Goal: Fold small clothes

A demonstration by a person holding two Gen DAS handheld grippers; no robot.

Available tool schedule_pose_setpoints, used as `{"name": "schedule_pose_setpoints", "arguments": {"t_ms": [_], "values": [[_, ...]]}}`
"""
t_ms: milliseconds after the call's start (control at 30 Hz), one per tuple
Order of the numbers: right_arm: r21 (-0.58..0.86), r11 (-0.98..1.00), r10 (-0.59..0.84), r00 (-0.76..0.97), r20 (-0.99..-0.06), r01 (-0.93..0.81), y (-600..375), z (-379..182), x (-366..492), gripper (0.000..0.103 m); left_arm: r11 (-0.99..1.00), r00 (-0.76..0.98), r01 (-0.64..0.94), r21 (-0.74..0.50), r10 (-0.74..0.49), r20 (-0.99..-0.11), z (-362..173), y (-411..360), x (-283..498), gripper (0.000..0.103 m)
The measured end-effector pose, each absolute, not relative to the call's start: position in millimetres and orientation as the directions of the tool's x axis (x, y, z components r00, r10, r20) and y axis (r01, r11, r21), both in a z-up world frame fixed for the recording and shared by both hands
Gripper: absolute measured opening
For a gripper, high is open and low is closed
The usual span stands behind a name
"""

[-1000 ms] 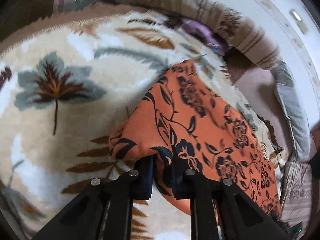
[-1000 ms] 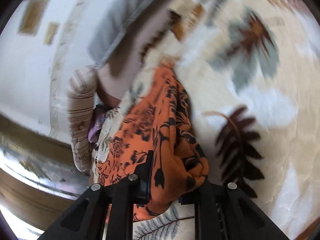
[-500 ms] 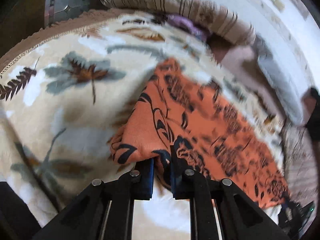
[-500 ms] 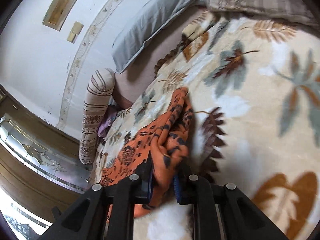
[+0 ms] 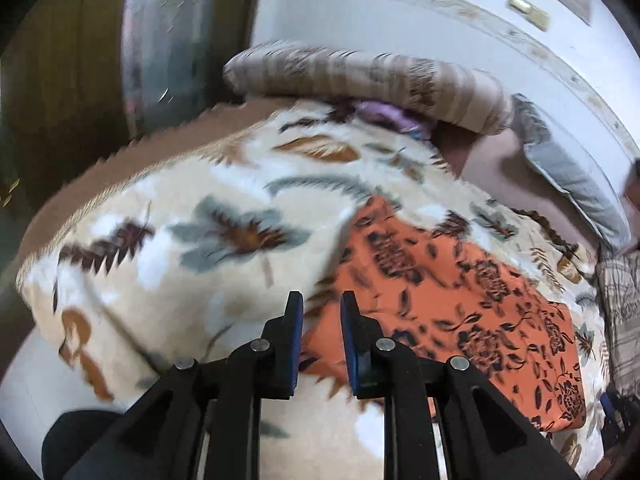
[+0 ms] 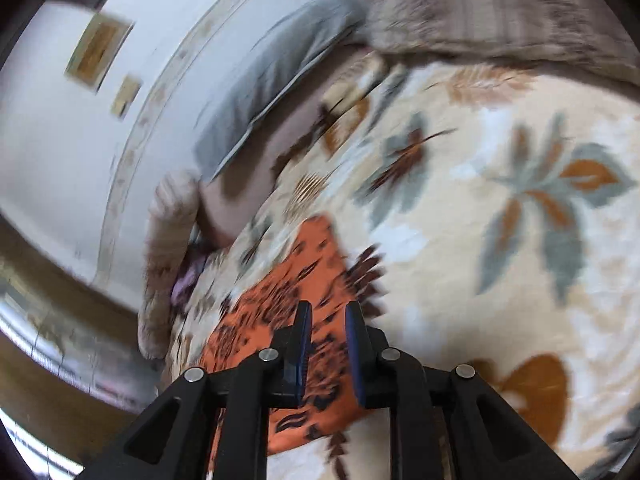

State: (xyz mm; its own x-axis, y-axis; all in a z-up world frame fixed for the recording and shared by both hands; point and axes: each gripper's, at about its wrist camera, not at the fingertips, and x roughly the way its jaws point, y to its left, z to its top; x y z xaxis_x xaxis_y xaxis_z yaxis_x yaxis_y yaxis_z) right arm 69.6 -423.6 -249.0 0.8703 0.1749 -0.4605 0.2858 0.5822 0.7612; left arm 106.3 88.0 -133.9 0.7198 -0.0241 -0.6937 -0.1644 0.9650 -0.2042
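Left gripper [image 5: 320, 304]: jaws opening, narrow gap showing, nothing between the pads; tips hang above the near edge of the cloth, not pressing on it.
Right gripper [image 6: 327, 316]: jaws opening, a small gap, no fabric pinched; cloth seen thru the gap, lying below and behind the tips.
Cloth [image 5: 460, 300]: orange w/ dark flower print, lying spread on the bed, roughly flat; in left view it runs from the gripper tips off to the right; in right view [image 6: 296, 280] it runs from under the gripper up toward the pillows, one corner pointing away.
Blanket [image 5: 224, 248]: cream, plushy, w/ grey and brown leaf print; covers the bed, cloth lies right on top of it.
Long pillow [image 5: 360, 76]: striped beige, at the far edge of the bed by the wall; a bit of purple fabric [image 5: 380, 114] tucked just beside it.
Grey pillow [image 5: 568, 176]: next to the striped one, along the wall, well apart from the cloth.
Wall [image 5: 400, 8]: white, w/ a small switch plate [image 5: 528, 10].
Sharpness: both views blurred, esp. right; fine detail of the cloth's folds can't be told.
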Motion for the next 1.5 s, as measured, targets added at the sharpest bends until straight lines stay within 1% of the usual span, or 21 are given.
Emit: {"name": "schedule_pose_setpoints", "arguments": {"t_ms": [33, 67, 100, 167, 200, 233, 267, 300, 367, 400, 467, 567, 700, 767, 933, 1100, 1200, 1267, 1333, 1433, 1500], "values": [[0.757, 0.591, 0.201, 0.859, -0.471, 0.277, -414.8, -250.2, 76.3, 0.020, 0.969, 0.718, -0.136, -0.205, -0.046, -0.694, -134.8, 77.8, 111.4, 0.026], [0.757, 0.594, 0.233, 0.842, -0.487, 0.273, -405.7, -253.1, 86.1, 0.020, 0.973, 0.710, -0.117, -0.197, -0.057, -0.702, -137.6, 70.3, 116.0, 0.035], [0.758, 0.593, 0.249, 0.832, -0.495, 0.273, -403.7, -256.5, 88.7, 0.020, 0.978, 0.698, -0.105, -0.178, -0.055, -0.714, -143.2, 61.4, 120.2, 0.039], [0.737, 0.598, 0.271, 0.786, -0.556, 0.315, -395.0, -268.6, 101.9, 0.020, 0.985, 0.672, -0.093, -0.143, -0.044, -0.740, -162.2, 44.5, 130.4, 0.041], [0.693, 0.613, 0.271, 0.724, -0.634, 0.378, -390.7, -281.8, 111.4, 0.020, 0.989, 0.640, -0.084, -0.122, -0.040, -0.767, -174.6, 38.6, 137.1, 0.050], [0.676, 0.614, 0.284, 0.685, -0.671, 0.407, -390.4, -293.0, 116.6, 0.019, 0.993, 0.586, -0.082, -0.086, -0.022, -0.810, -190.4, 33.0, 145.2, 0.053], [0.694, 0.593, 0.298, 0.689, -0.660, 0.409, -391.2, -299.2, 117.4, 0.019, 0.996, 0.504, -0.083, -0.029, 0.017, -0.864, -212.3, 27.1, 154.6, 0.054], [0.703, 0.580, 0.297, 0.697, -0.652, 0.411, -393.2, -296.5, 116.2, 0.018, 0.997, 0.495, -0.071, -0.006, 0.030, -0.868, -218.5, 22.9, 156.1, 0.055], [0.694, 0.595, 0.295, 0.692, -0.659, 0.407, -392.8, -289.9, 116.3, 0.018, 0.997, 0.544, -0.039, 0.064, 0.075, -0.836, -214.4, 13.2, 149.9, 0.057], [0.690, 0.599, 0.281, 0.701, -0.655, 0.405, -391.8, -286.2, 115.7, 0.019, 0.997, 0.533, -0.027, 0.077, 0.080, -0.842, -212.7, 9.9, 149.6, 0.057], [0.688, 0.620, 0.277, 0.716, -0.641, 0.376, -383.1, -278.3, 118.9, 0.020, 0.998, 0.531, -0.030, 0.059, 0.066, -0.845, -208.5, 9.9, 148.9, 0.057], [0.692, 0.667, 0.316, 0.736, -0.599, 0.276, -355.9, -262.4, 129.9, 0.020, 0.999, 0.564, -0.033, 0.039, 0.050, -0.824, -196.4, 10.8, 144.7, 0.057], [0.663, 0.734, 0.382, 0.718, -0.582, 0.147, -315.6, -248.4, 138.0, 0.020, 0.998, 0.611, -0.009, 0.064, 0.056, -0.790, -181.8, 2.9, 139.7, 0.057], [0.654, 0.748, 0.411, 0.694, -0.591, 0.115, -300.1, -249.7, 144.8, 0.020, 0.998, 0.626, 0.001, 0.064, 0.049, -0.778, -177.1, 0.3, 138.6, 0.057], [0.608, 0.784, 0.427, 0.602, -0.674, 0.126, -281.7, -272.6, 157.9, 0.020, 0.996, 0.641, 0.020, 0.088, 0.054, -0.766, -178.2, -9.2, 138.2, 0.057], [0.674, 0.726, 0.470, 0.620, -0.629, 0.133, -297.7, -275.7, 157.8, 0.019, 0.994, 0.620, 0.023, 0.104, 0.067, -0.782, -192.7, -13.8, 141.9, 0.057], [0.667, 0.739, 0.448, 0.671, -0.591, 0.093, -298.4, -260.9, 148.4, 0.020, 0.993, 0.604, 0.016, 0.114, 0.081, -0.793, -203.0, -12.9, 145.7, 0.057], [0.679, 0.731, 0.462, 0.686, -0.563, 0.066, -298.5, -255.8, 147.0, 0.020, 0.993, 0.588, 0.012, 0.122, 0.091, -0.803, -211.1, -12.1, 147.9, 0.057], [0.686, 0.724, 0.479, 0.663, -0.575, 0.072, -294.7, -259.6, 153.8, 0.020, 0.991, 0.598, 0.015, 0.134, 0.098, -0.795, -213.9, -12.7, 147.5, 0.057], [0.657, 0.745, 0.473, 0.600, -0.645, 0.119, -287.1, -277.9, 165.4, 0.019, 0.987, 0.605, 0.024, 0.157, 0.110, -0.788, -216.8, -15.0, 147.9, 0.059], [0.655, 0.746, 0.469, 0.606, -0.643, 0.117, -286.2, -278.7, 167.6, 0.019, 0.985, 0.608, 0.027, 0.171, 0.120, -0.785, -218.0, -16.2, 147.9, 0.060]]}}
